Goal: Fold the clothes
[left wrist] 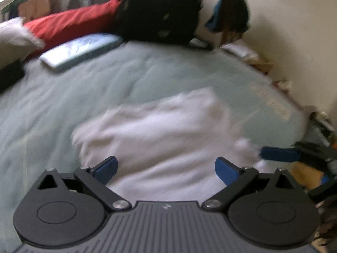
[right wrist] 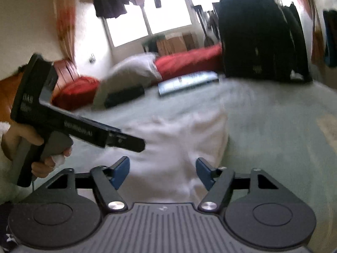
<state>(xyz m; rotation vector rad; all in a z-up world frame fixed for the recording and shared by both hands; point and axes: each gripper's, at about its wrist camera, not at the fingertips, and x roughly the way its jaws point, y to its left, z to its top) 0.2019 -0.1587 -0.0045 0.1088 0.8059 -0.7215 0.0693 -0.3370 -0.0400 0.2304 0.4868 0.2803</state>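
Bedroom with a bright window behind; a bed (left wrist: 63,109) under a pale grey-green cover is filling both views, and a white garment (left wrist: 160,130) is lying crumpled near the middle of it, nearer the foot than the pillows. Left gripper (left wrist: 166,168) is hanging above the near edge of the garment, pointing down at it, blue pads spread wide with nothing between them but cloth seen underneath, not touching as far as the blur allows. Right gripper (right wrist: 162,172) is likewise standing spread and empty, jaws not pinching anything, the garment (right wrist: 179,139) lying directly ahead of it and running away toward the head of the bed. From the left wrist view the garment's long axis is reading roughly left to right, slightly rising to the right; its right-hand end is bunching close to the right gripper's blue pad (left wrist: 280,154) at the frame edge. In the right wrist view a hand (right wrist: 35,147) is gripping the handle of the left tool, which is crossing over the garment's left side. Judgement: both grippers are about equally near, one at each side of the near hem, so the coming move is turning on each taking its own corner. Beyond: red pillow (left wrist: 71,25), black backpack (left wrist: 160,10), a flat bluish packet (left wrist: 82,50). Heavy motion blur; hems and sleeves cannot be told
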